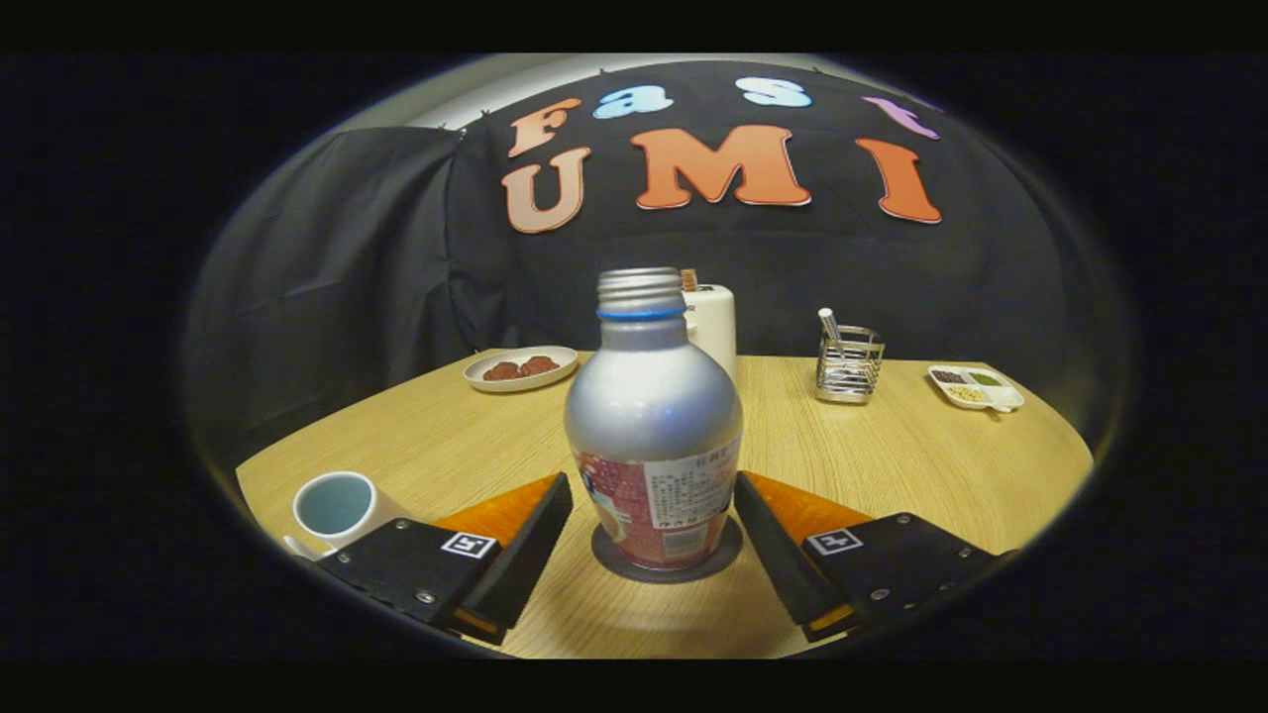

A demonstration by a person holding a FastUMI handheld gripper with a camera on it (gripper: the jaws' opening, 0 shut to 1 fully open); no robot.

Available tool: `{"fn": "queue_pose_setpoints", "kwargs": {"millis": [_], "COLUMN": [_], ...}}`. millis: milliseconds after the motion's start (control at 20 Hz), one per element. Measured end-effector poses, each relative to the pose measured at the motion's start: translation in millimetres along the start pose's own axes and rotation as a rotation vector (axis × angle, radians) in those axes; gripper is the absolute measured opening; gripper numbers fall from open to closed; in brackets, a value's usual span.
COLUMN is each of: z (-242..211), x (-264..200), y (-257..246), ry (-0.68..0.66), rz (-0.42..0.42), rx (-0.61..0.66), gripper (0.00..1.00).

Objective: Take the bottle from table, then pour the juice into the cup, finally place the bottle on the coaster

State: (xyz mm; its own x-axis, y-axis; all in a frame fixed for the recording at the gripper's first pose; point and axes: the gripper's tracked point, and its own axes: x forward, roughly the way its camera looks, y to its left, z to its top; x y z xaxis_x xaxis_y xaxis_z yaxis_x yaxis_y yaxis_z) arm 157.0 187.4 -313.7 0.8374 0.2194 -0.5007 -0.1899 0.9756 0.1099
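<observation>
a silver metal bottle [653,421] stands upright on a dark round coaster [666,565] on a pale wooden table [892,456], its threaded neck uncapped with a thin blue ring below the threads and a red and white label around its lower half. the gripper [654,520] reaches in from six o'clock with its two fingers spread apart, one on each side of the bottle at about nine and three o'clock of it; the left finger stands a little clear of the label, the right finger sits very close to it, and whether that one touches cannot be told. neither finger presses the bottle. taking the bottle as the centre of the clock, a white cup [338,507] with a pale blue inside sits at about eight o'clock, just beside the left finger's housing. at eleven o'clock, farther back, an oval plate [521,368] carries brown pieces of food. right behind the bottle at twelve o'clock a white container [715,322] is partly hidden by it. at two o'clock stands a wire holder [849,364] with a slim utensil in it, and beyond that, toward three o'clock, a small divided dish [976,386] with dark, green and pale contents. black cloth hangs behind the table.
</observation>
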Motion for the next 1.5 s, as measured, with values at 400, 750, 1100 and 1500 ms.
{"fn": "queue_pose_setpoints", "kwargs": {"millis": [400, 750, 1100, 1500], "z": [34.5, 72.8, 80.5, 82.8], "x": [-61.8, -143.1, -220.0, -279.7], "y": [-9.2, -42.3, -80.1, -72.1], "ry": [-0.116, -0.232, -0.280, -0.317], "rz": [-0.017, -0.073, -0.177, -0.202], "rx": [-0.035, -0.005, 0.005, -0.081], "gripper": [0.98, 0.97, 0.97, 0.97]}}
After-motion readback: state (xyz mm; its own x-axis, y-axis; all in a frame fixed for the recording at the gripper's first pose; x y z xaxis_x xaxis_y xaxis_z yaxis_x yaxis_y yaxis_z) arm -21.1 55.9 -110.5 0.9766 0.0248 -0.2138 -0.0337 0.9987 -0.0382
